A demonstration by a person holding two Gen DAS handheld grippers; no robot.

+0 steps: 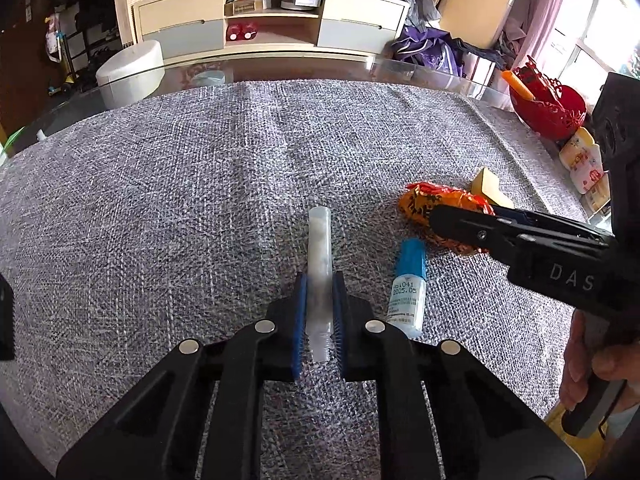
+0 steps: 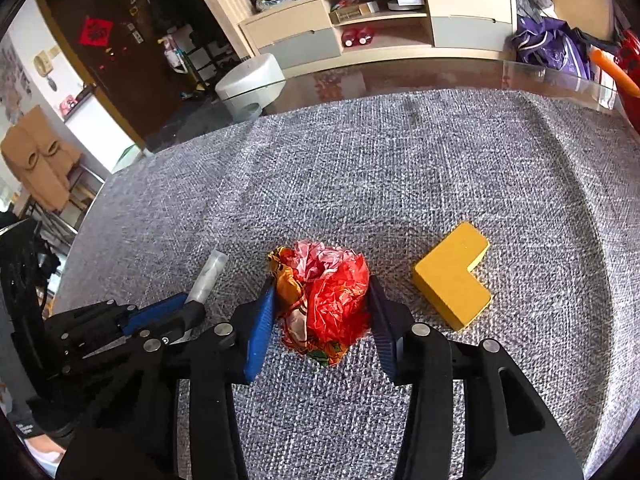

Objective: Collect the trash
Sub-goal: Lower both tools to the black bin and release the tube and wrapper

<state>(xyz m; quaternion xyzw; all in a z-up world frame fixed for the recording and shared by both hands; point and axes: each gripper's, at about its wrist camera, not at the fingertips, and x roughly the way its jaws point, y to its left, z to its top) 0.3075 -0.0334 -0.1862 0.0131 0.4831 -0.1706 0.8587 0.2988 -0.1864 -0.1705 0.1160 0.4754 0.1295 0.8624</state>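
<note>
Trash is spread over the near right part of the desk (image 1: 200, 184), which is covered by a grey woven cloth (image 2: 400, 168); a clear plastic tube (image 1: 319, 248) is clamped between the blue pads of the left gripper (image 1: 320, 300), whose fingers (image 1: 301, 300) are closed on its lower half, the tube pointing toward the far edge; whether the tube rests on the cloth or is raised off it cannot be told; a small dropper bottle (image 1: 406, 292) with a blue cap is seen lying on the cloth just to the right of that gripper, apart from it; a crumpled red and orange wrapper (image 2: 324, 300) is seated between the fingers (image 2: 260, 328) of the right gripper (image 2: 324, 312), which are closed in on it from both sides, each pad touching the crumpled edges; a yellow L-shaped block (image 2: 454, 276) is seen lying flat on the cloth near the wrapper, on its right, untouched; a red basket (image 1: 548, 108) is placed at the far right edge of the desk, well apart from the trash; a bare glass strip of the desk is left uncovered along the far edge.
</note>
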